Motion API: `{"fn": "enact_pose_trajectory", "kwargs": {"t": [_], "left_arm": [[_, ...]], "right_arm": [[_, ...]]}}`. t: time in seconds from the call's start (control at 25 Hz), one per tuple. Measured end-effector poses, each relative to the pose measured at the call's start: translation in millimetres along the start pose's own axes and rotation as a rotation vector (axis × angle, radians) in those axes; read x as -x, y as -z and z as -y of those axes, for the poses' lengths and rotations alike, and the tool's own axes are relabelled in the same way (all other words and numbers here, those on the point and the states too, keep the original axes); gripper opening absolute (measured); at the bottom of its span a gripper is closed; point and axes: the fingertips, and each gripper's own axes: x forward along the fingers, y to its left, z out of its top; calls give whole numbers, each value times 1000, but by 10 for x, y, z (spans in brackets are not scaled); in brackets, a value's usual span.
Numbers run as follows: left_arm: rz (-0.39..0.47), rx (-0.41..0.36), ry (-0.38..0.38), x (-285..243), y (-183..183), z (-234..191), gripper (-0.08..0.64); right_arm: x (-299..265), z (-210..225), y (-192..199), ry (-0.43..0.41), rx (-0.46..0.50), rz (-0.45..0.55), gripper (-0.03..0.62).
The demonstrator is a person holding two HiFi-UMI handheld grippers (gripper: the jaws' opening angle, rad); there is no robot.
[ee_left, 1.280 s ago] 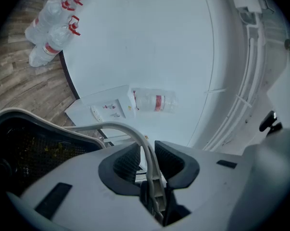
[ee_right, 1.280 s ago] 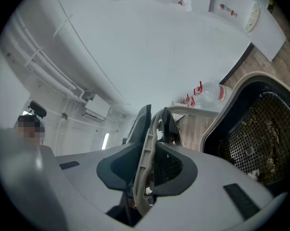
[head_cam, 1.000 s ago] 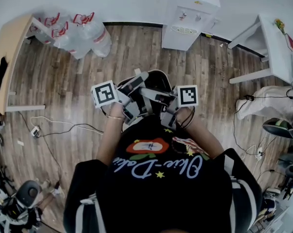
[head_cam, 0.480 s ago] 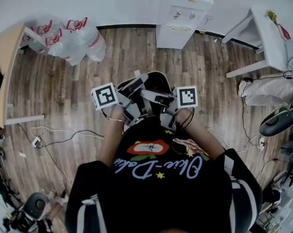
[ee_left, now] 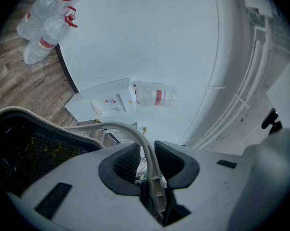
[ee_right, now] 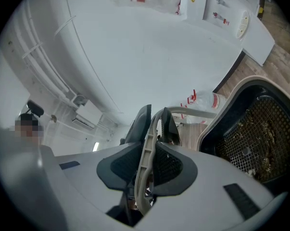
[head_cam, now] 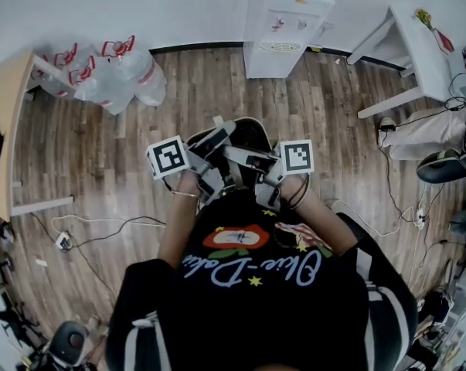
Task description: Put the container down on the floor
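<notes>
In the head view the container (head_cam: 246, 132) hangs before the chest, well above the floor (head_cam: 124, 153), between the left tool (head_cam: 215, 137) and the right tool (head_cam: 252, 159); its underside is hidden. The left gripper view shows jaws clamped on its pale handle (ee_left: 135, 134), with the basket to the left. The right gripper view shows the same grip, with the basket to the right.

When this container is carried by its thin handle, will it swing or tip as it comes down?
Likely it swings a little: the left gripper and right gripper clamp only its thin handle. The container seems light: mesh walls, little inside.
</notes>
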Motion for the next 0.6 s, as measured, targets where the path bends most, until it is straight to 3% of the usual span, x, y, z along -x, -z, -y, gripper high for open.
{"fn": "enact_pose_trajectory", "kwargs": {"t": [0.6], "left_arm": [[-30, 2, 4, -5, 16, 15, 86]], "right_arm": [[-3, 9, 9, 27, -12, 24, 83]]}}
